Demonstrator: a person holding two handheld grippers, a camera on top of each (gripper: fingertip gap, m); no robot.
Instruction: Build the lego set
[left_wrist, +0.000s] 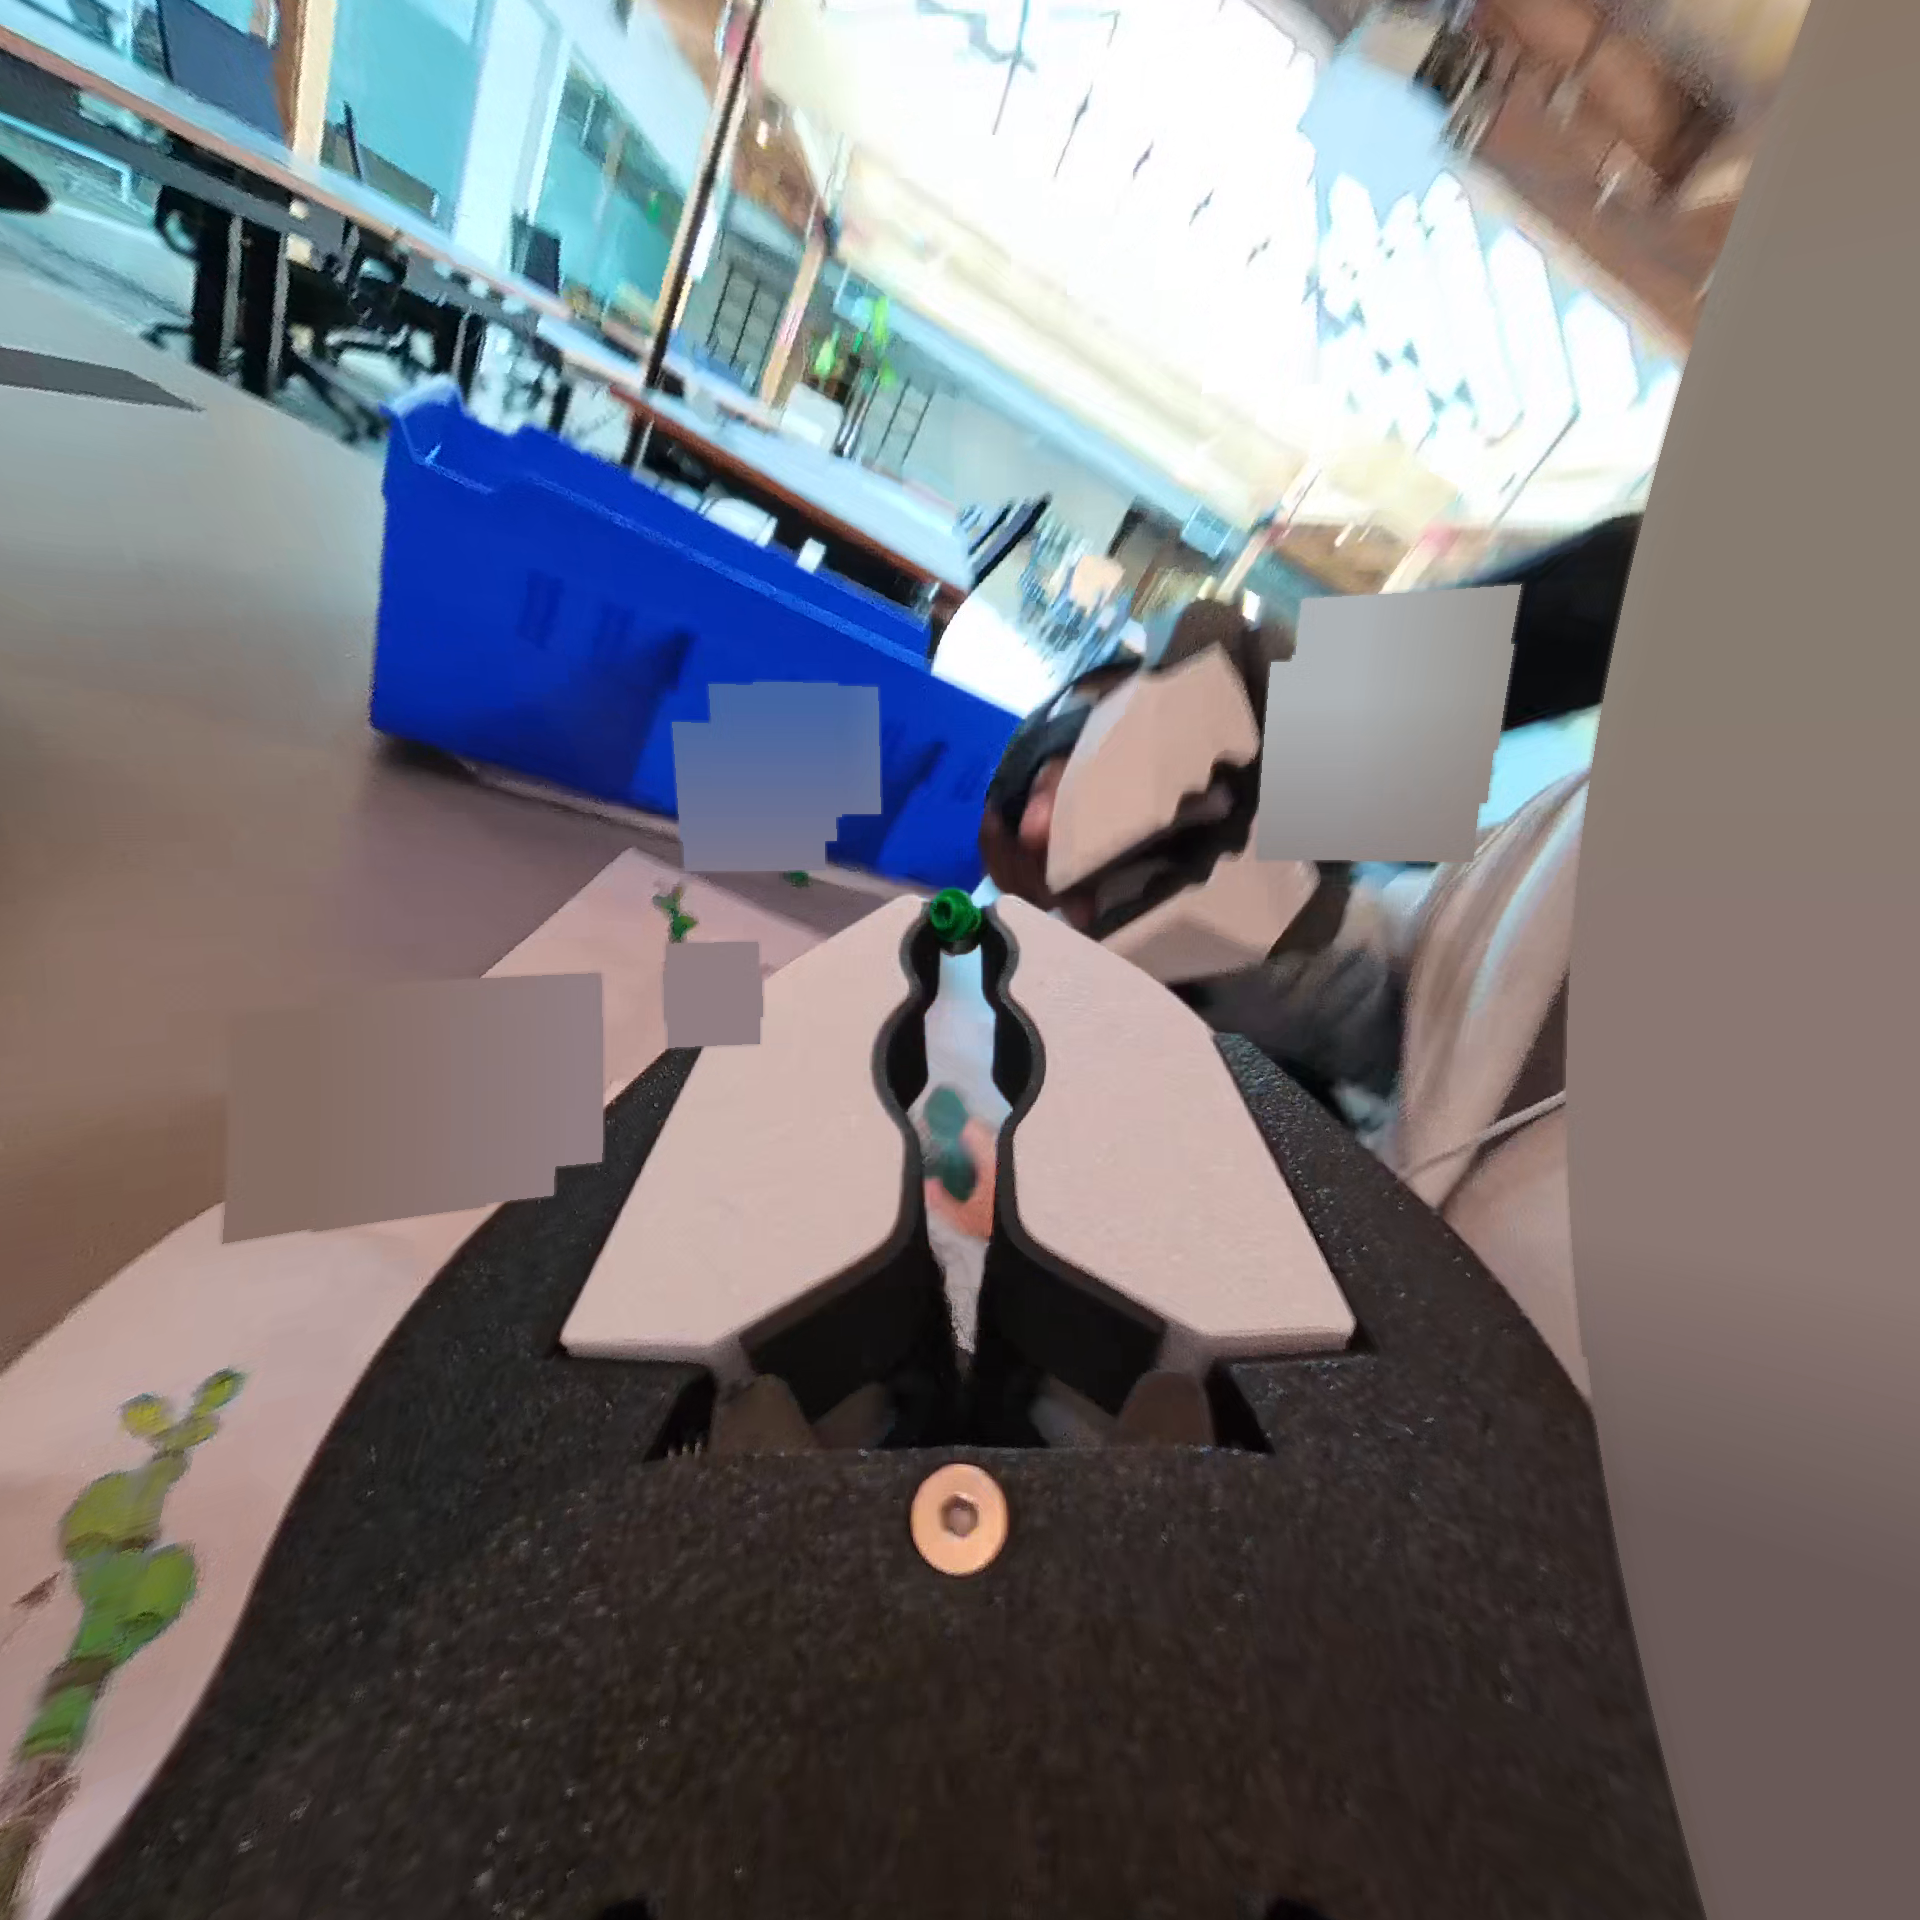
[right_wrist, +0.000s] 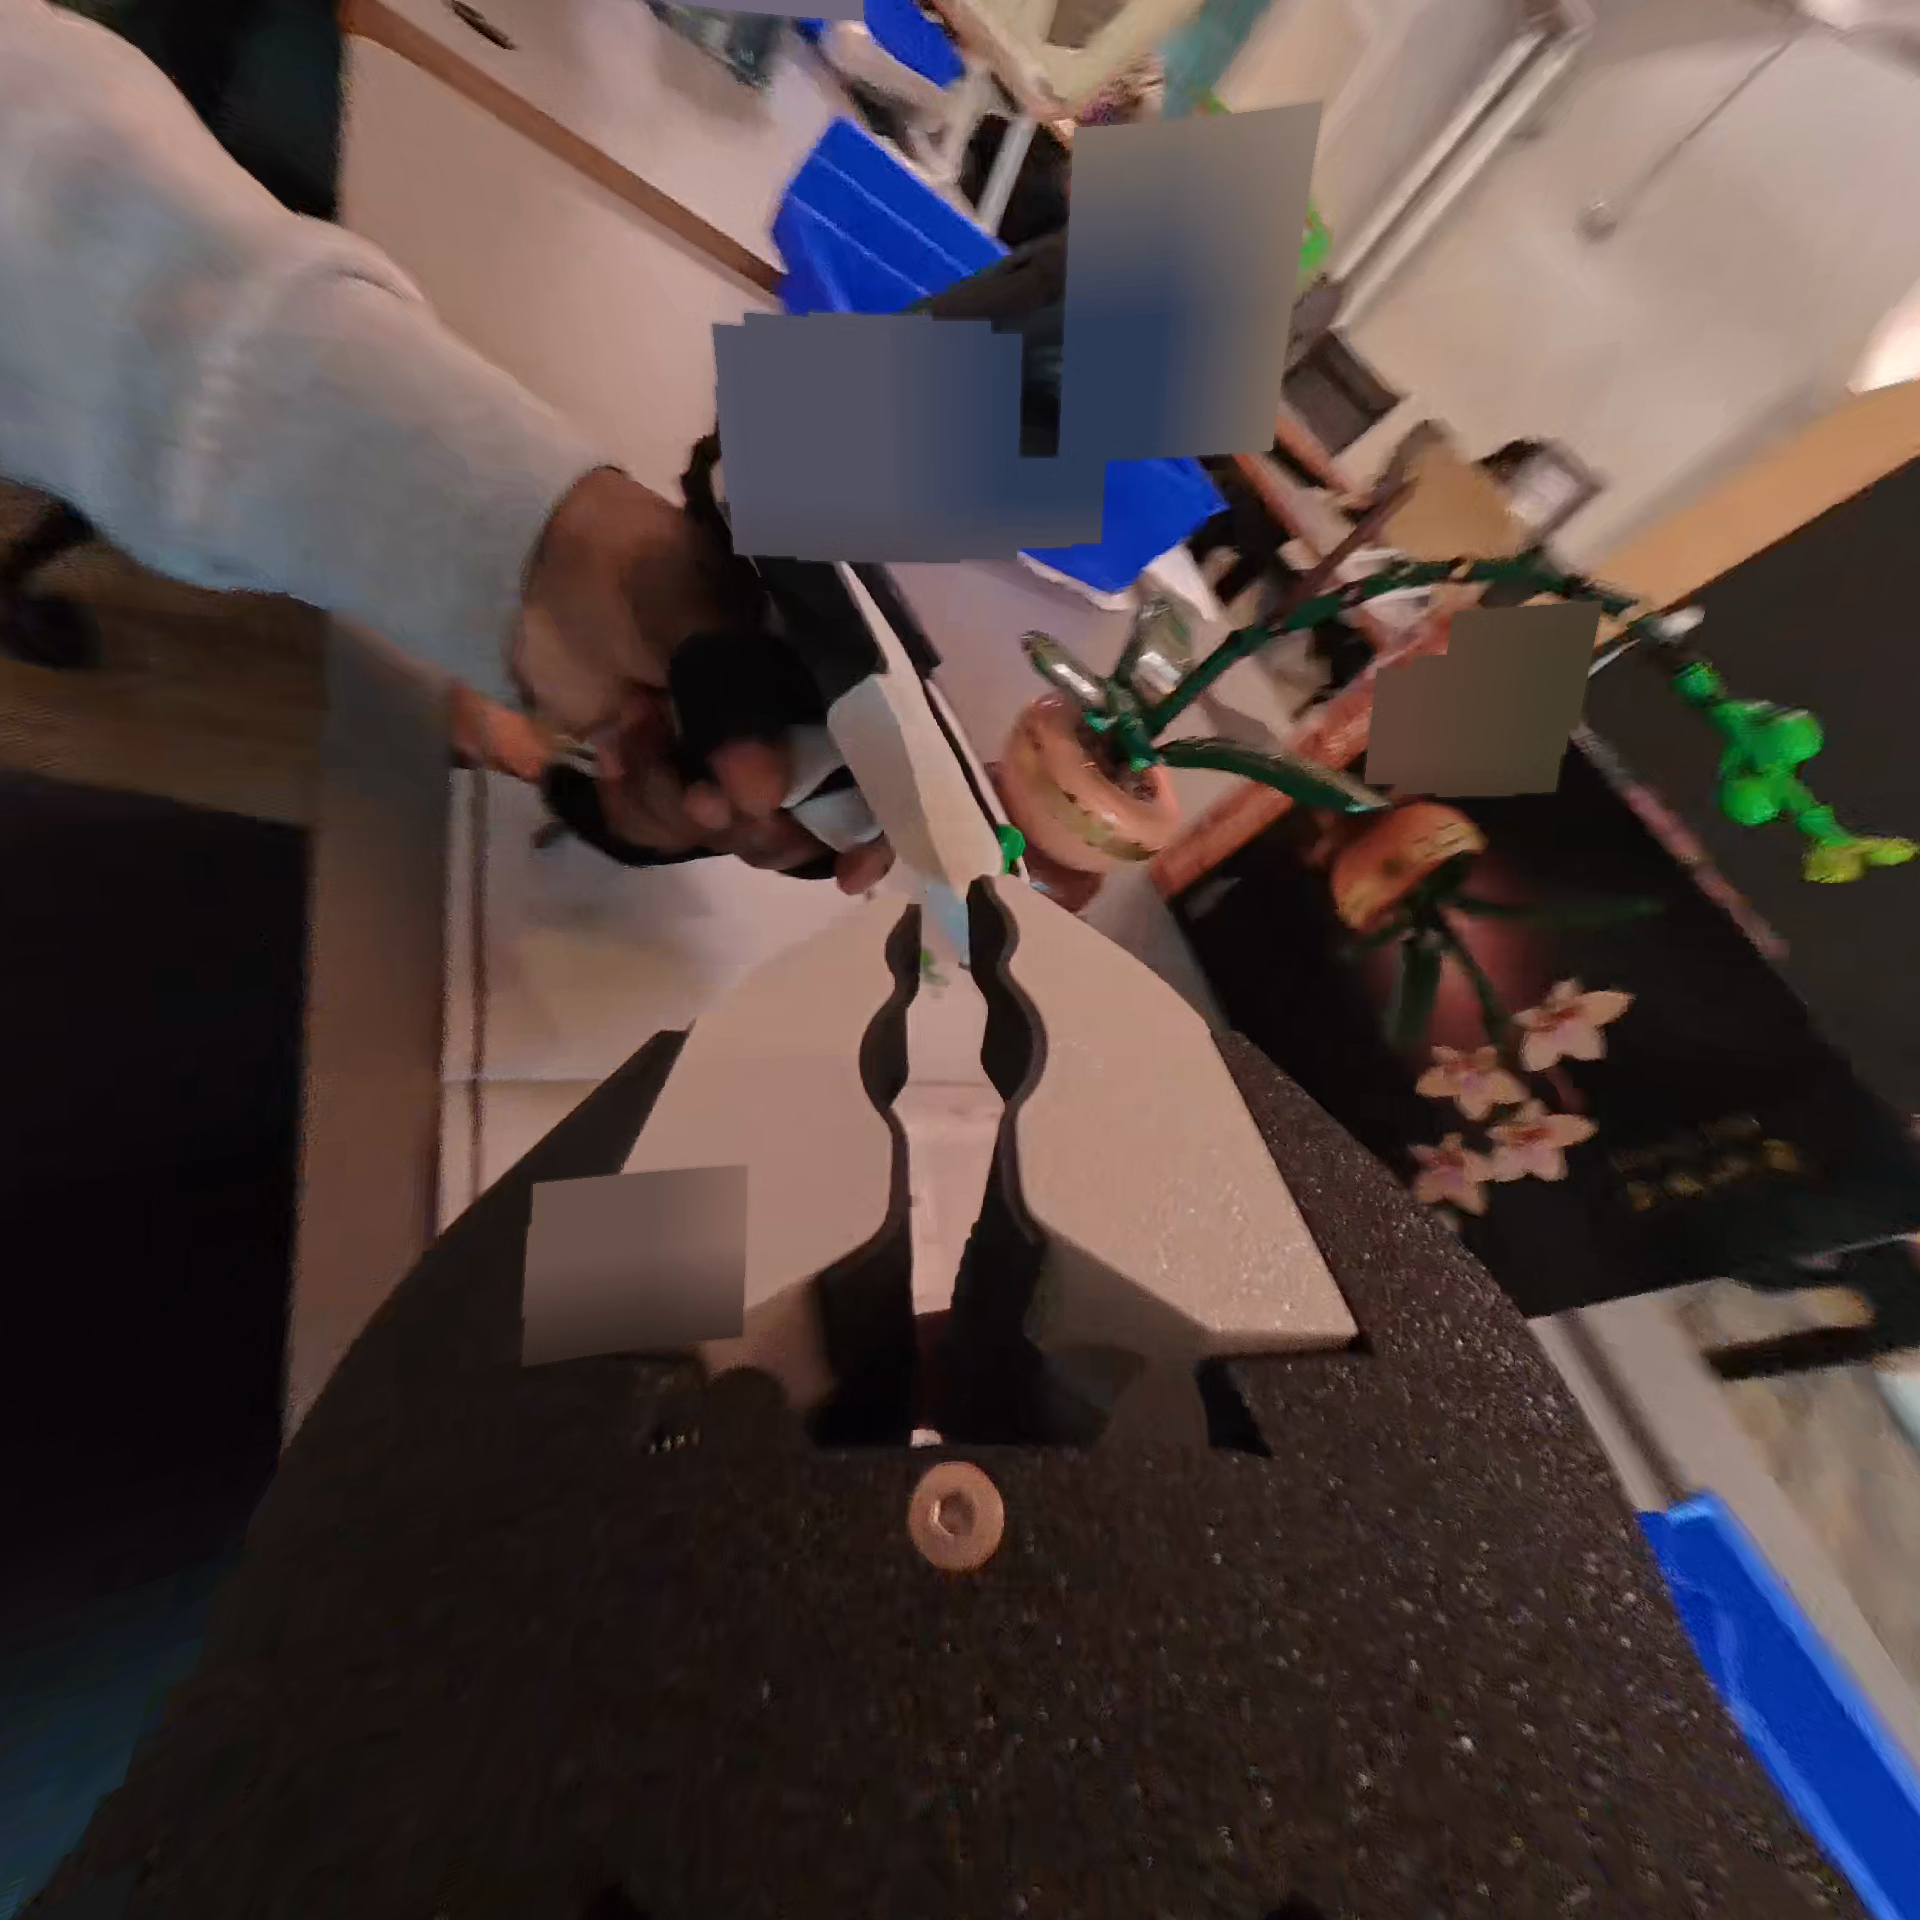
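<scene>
Left gripper (left_wrist: 957, 928) is pinched on a small green piece (left_wrist: 951, 914) right at its tips, above a sheet (left_wrist: 343, 1309) strewn with green bits, with a blue bin (left_wrist: 540, 623) behind. The right gripper (right_wrist: 943, 920) is nose to nose with it, clamping a pale piece (right_wrist: 945, 935). The two pieces are almost touching. A potted model plant (right_wrist: 1081, 790) and a dark box (right_wrist: 1558, 1091) are off to the right.

Bright office, long desks (left_wrist: 343, 208)

Blue bin (left_wrist: 582, 613), black box (right_wrist: 1558, 1039) with flower picture, brick-built potted plant (right_wrist: 1101, 790).
</scene>
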